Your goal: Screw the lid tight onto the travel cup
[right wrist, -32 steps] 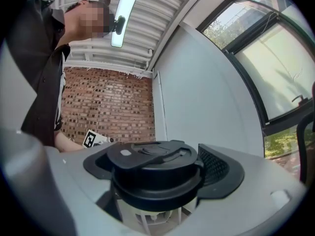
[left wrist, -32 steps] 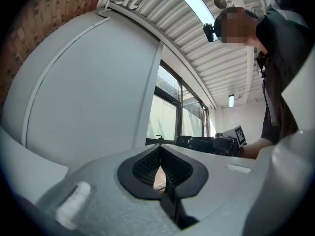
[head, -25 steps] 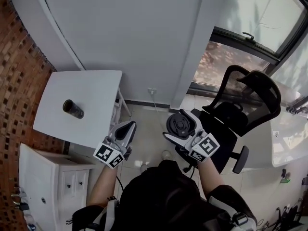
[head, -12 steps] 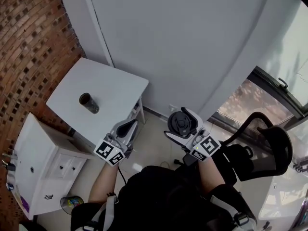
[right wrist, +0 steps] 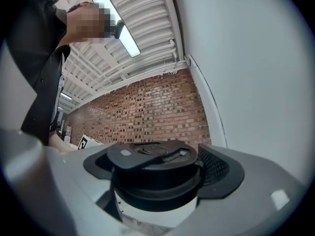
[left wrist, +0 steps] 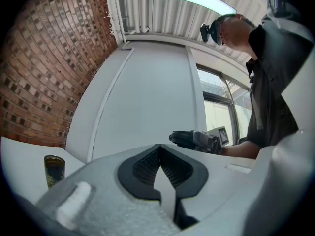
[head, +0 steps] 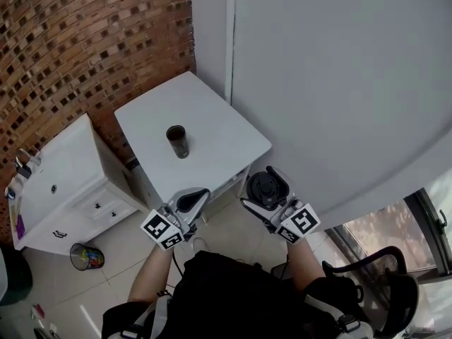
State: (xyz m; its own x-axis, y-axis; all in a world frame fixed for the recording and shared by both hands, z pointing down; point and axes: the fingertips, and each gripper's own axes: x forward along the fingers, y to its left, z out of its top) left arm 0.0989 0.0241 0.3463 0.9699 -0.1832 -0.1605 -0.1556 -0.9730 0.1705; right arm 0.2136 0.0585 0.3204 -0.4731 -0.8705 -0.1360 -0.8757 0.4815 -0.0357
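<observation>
The travel cup [head: 176, 141], dark and open-topped, stands upright alone on the small white table [head: 212, 126]; it also shows at the lower left of the left gripper view, cup [left wrist: 54, 170]. My right gripper [head: 267, 188] is shut on the black round lid [head: 266, 185], held in the air to the right of the table's near corner. In the right gripper view the lid [right wrist: 155, 173] fills the space between the jaws. My left gripper [head: 193, 198] is shut and holds nothing, just short of the table's near edge; its jaws [left wrist: 160, 167] meet.
A white drawer cabinet [head: 63, 182] stands left of the table against the brick wall [head: 85, 41]. A small bin [head: 86, 256] sits on the tiled floor. A grey wall [head: 339, 83] runs behind and to the right. An office chair [head: 395, 295] is at the lower right.
The head view has swung left: the table and cup now lie straight ahead and closer, and the chair has slid off to the lower right. Both grippers keep their pose and grip.
</observation>
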